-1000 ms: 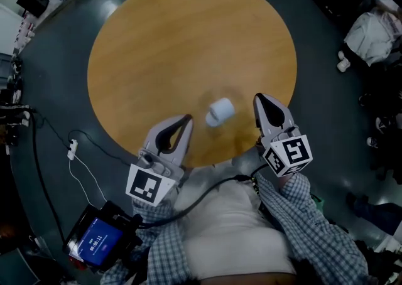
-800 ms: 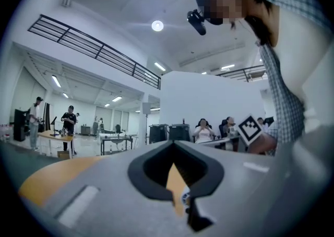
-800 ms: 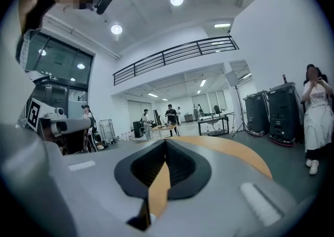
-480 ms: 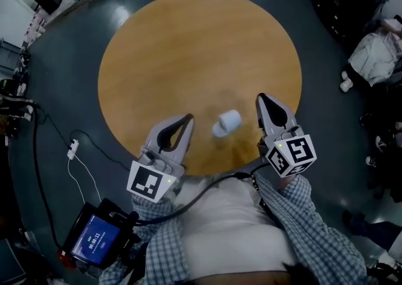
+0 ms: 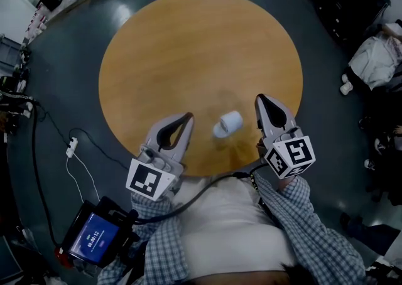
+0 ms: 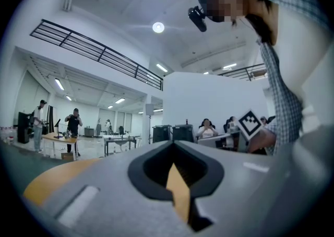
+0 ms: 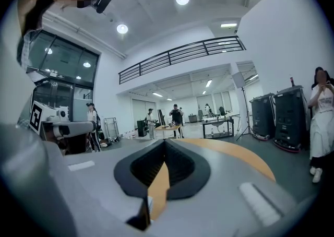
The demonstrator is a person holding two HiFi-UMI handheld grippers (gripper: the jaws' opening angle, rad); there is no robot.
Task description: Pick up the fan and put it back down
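- The fan [image 5: 227, 123] is a small white thing, lying on its side as far as I can see, on the round wooden table [image 5: 188, 45] near the edge closest to the person.
- It is too small from here to make out blades or a grille.
- I'd guess it is light, hard plastic, smooth enough to slip or roll, with a guard that may be fragile.
- The plain body looks the safest place to pinch, across its middle.
- The left gripper [image 5: 186, 117] hangs just beside it on one side, jaws together with nothing in them.
- The right gripper [image 5: 260, 98] is near on the other side, also closed and empty.
- Neither touches the fan.
- On the floor lie a white cable [image 5: 72, 147] and a device with a blue screen [image 5: 94, 238].
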